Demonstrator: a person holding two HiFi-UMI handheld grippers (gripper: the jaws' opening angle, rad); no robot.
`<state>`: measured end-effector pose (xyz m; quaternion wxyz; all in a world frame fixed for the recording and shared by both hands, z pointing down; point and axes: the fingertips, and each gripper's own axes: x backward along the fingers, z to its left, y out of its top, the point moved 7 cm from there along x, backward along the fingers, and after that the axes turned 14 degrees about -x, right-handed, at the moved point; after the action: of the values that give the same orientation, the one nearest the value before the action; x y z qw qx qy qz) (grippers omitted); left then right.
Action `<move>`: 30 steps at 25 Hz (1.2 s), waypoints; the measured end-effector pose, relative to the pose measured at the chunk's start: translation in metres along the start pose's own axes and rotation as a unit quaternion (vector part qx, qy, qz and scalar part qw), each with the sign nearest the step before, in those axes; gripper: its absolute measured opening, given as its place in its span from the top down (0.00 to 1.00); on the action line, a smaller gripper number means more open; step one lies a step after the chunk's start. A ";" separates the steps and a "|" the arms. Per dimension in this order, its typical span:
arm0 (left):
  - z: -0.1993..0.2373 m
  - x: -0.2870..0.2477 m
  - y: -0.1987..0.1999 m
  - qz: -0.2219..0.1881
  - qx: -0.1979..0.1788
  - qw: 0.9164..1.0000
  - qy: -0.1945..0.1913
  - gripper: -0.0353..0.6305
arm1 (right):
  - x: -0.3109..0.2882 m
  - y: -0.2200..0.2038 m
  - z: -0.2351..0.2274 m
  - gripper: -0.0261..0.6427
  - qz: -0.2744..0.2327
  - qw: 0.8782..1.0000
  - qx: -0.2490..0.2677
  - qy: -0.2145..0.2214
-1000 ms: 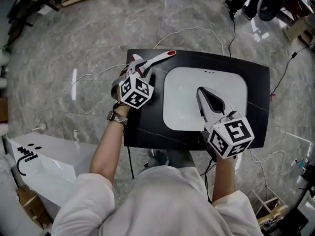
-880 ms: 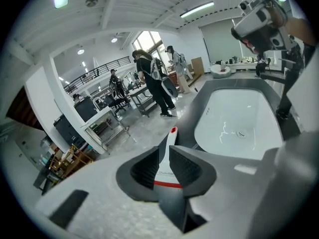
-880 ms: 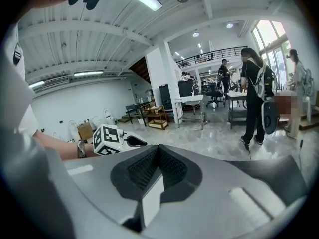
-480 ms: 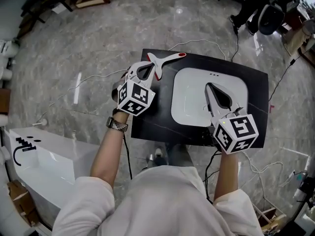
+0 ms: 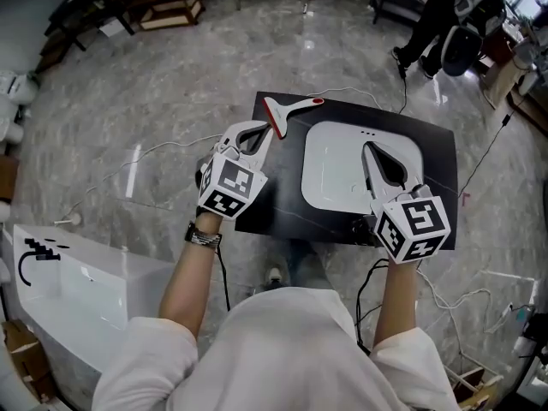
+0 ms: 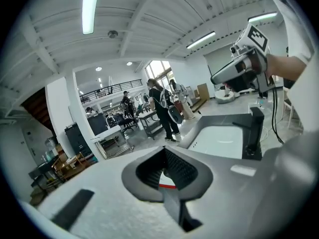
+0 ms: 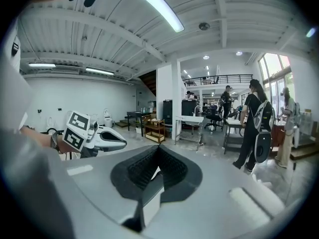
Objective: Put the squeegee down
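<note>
The squeegee (image 5: 291,107), white with a red handle tip, lies flat on the far left corner of the black countertop (image 5: 432,157). My left gripper (image 5: 267,133) hovers just in front of its blade, jaws shut with nothing between them. In the left gripper view the left gripper (image 6: 164,153) shows closed jaws, with a strip of the squeegee's red (image 6: 167,185) below them. My right gripper (image 5: 368,149) is over the white sink basin (image 5: 338,178), also shut and empty. The right gripper view shows the right gripper (image 7: 158,151) closed, with the left gripper (image 7: 119,143) off to its left.
A black faucet (image 6: 254,133) stands at the sink's rim. A white fixture (image 5: 60,281) sits on the floor at the lower left. Cables (image 5: 154,152) trail over the marble floor. A person (image 5: 437,7) stands at the far right, near shelves and tables.
My left gripper let go of the squeegee handle, closed its jaws and lifted back. The squeegee stays on the countertop. The right gripper also rose slightly over the sink.
</note>
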<state>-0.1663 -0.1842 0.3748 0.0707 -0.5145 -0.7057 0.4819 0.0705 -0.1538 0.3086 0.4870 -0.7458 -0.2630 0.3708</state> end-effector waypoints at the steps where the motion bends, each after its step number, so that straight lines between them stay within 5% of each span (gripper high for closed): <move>1: -0.002 0.009 0.003 -0.005 0.004 1.000 0.000 0.94 | 0.006 0.000 0.005 0.95 -0.003 1.000 0.005 0.000; 30: -0.038 0.201 0.062 -0.086 0.015 0.995 0.056 0.94 | 0.112 0.009 0.120 0.95 -0.066 0.996 0.066 0.016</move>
<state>-0.1953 -0.0011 0.2692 0.1591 -0.4773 -0.7350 0.4546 0.0394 -0.0091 0.2373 0.5624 -0.6991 -0.2786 0.3426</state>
